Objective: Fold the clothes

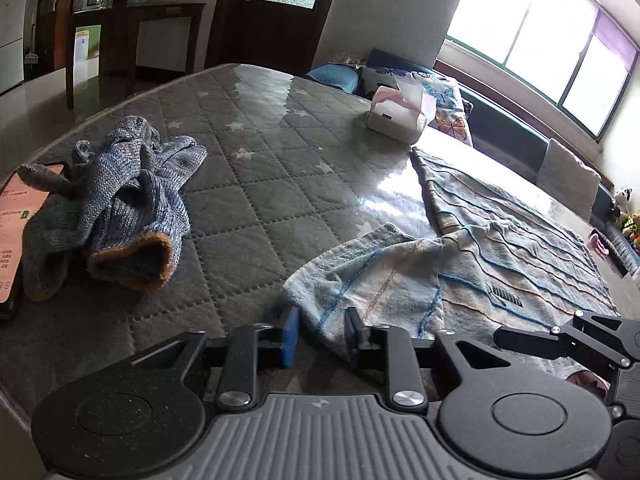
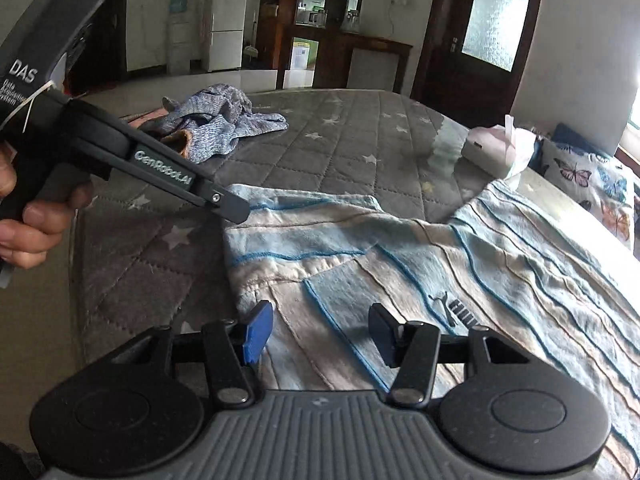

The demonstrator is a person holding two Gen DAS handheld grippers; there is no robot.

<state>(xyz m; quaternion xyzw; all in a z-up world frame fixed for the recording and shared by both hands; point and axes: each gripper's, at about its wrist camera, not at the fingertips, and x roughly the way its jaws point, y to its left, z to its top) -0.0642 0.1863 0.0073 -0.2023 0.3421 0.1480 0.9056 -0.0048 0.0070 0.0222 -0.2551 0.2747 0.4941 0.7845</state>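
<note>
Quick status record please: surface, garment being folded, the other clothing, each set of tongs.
surface: grey quilted mat with stars
garment: striped blue and white garment, spread flat, one corner folded over
other clothing: crumpled grey knit sweater, far left, partly on a phone
left tongs: garment corner between the pads, contact unclear
right tongs: open above the garment

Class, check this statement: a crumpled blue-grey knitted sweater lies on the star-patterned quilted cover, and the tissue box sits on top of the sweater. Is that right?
Not quite. The tissue box stands on the quilted cover itself, well apart from the sweater, nearer the window. The left wrist view shows the gap; the sweater is indeed crumpled on that cover.
</note>
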